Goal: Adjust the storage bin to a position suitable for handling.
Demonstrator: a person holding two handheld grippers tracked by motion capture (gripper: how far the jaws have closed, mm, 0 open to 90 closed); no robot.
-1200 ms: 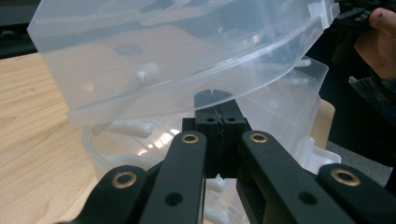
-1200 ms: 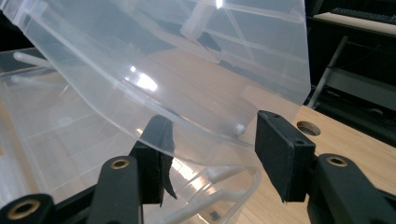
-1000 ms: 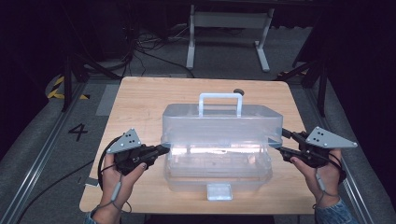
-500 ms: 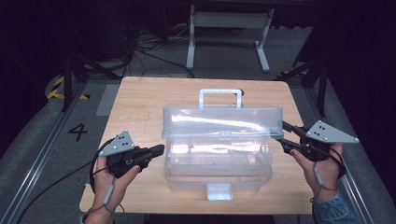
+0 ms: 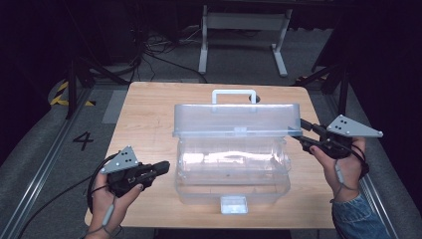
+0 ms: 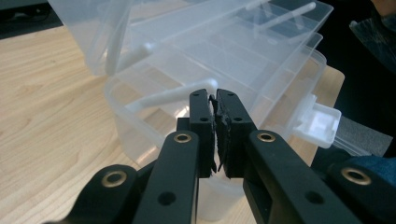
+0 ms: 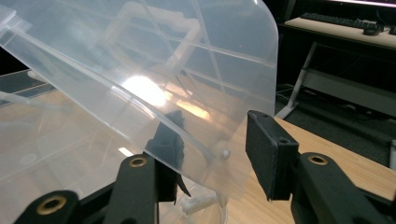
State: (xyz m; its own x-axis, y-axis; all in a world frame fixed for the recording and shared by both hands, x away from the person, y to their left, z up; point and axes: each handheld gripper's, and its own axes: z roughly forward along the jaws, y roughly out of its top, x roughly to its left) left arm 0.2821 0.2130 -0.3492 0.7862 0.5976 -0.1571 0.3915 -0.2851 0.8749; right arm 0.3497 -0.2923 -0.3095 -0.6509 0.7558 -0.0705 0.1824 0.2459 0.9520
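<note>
Wooden table [image 5: 149, 114] carries a clear plastic toolbox [image 5: 231, 174] at its centre, lid [image 5: 236, 119] raised partway, white handle [image 5: 234, 93] at the far edge and white latch [image 5: 234, 204] on the near wall. Right gripper [image 5: 301, 132] sits at the lid's right corner, jaws apart and just closing in, the lid edge between them; whether the pads press it is hard to say through the plastic. Left gripper [image 5: 164, 167] hangs just left of the box, jaws near-shut on nothing, just easing open a crack.

The lid [image 7: 140, 70] blurs one finger [image 7: 168, 140] of the right claw [image 7: 219, 154].
</note>
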